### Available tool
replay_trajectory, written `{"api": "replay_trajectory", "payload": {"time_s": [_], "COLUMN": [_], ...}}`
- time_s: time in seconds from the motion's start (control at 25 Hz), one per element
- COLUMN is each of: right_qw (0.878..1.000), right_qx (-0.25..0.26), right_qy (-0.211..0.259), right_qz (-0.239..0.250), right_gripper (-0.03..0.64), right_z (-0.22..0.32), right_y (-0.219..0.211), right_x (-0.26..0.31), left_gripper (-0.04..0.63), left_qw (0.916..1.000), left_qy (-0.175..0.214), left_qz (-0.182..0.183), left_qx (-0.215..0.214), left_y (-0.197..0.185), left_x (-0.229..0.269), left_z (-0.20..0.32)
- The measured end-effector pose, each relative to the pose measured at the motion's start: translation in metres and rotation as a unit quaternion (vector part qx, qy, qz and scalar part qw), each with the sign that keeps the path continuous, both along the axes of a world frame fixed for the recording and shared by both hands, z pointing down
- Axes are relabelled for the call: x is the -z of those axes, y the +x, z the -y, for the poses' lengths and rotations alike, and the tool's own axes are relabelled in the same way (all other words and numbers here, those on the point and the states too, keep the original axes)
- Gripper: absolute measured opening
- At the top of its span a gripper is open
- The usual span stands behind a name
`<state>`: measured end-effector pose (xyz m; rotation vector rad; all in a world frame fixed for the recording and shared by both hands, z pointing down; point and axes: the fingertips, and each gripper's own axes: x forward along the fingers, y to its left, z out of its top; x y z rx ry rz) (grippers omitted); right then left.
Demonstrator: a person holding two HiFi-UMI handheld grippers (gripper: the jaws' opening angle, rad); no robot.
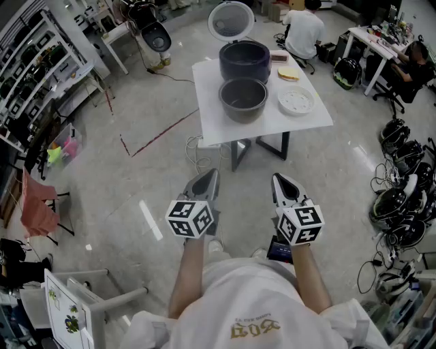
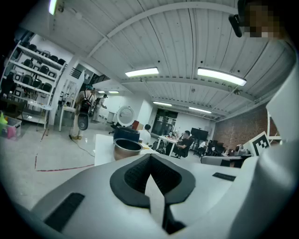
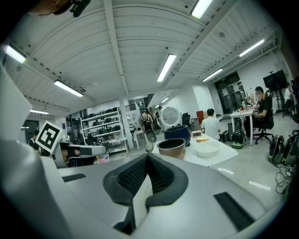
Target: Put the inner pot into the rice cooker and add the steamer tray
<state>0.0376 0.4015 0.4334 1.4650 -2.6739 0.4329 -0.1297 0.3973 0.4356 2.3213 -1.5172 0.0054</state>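
My left tool [image 1: 211, 176] and right tool [image 1: 279, 180] are clenched, empty; the right gripper view, unlike the left, shows the round white steamer tray [image 3: 208, 149].

Dark navy round plastic rice cooker [image 1: 244, 60], its open round lid [image 1: 230, 19] white and silver. Dull metallic grey round inner pot [image 1: 243, 99]. White round steamer tray [image 1: 296, 101], dotted with holes. White square tabletop [image 1: 211, 126]. Light grey left gripper [image 1: 211, 176] and right gripper [image 1: 279, 179], black-and-white square-patterned marker cubes [image 1: 191, 218], black ribbed pads [image 2: 128, 179].
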Motion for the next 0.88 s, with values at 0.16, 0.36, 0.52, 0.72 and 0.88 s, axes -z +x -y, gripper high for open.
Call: {"api": "replay_trajectory", "payload": {"time_s": [0.16,0.36,0.52,0.72,0.88], "right_qw": [1.000,1.000,0.999,0.996,0.996], "right_qx": [0.002,0.003,0.011,0.040,0.029], "right_qy": [0.003,0.004,-0.026,-0.057,-0.058], "right_qz": [0.005,0.010,0.026,0.057,0.064], "right_gripper": [0.012,0.012,0.013,0.213,0.209], "right_z": [0.000,-0.001,0.000,-0.003,0.005], "right_y": [-0.001,0.003,0.008,0.014,0.025], "right_x": [0.003,0.001,-0.008,-0.012,-0.013], "left_gripper": [0.015,0.015,0.075,0.239,0.239], "left_qw": [1.0000,1.0000,0.9994,0.9986,0.9989], "left_qy": [-0.003,-0.002,-0.002,-0.016,-0.028], "left_qz": [-0.007,-0.001,-0.035,-0.049,-0.034], "left_qx": [0.006,0.008,0.004,0.012,0.015], "left_y": [0.000,0.003,0.007,0.014,0.015], "left_x": [0.002,0.002,0.004,0.001,-0.009], "left_z": [-0.001,-0.004,-0.004,-0.006,-0.005]}}
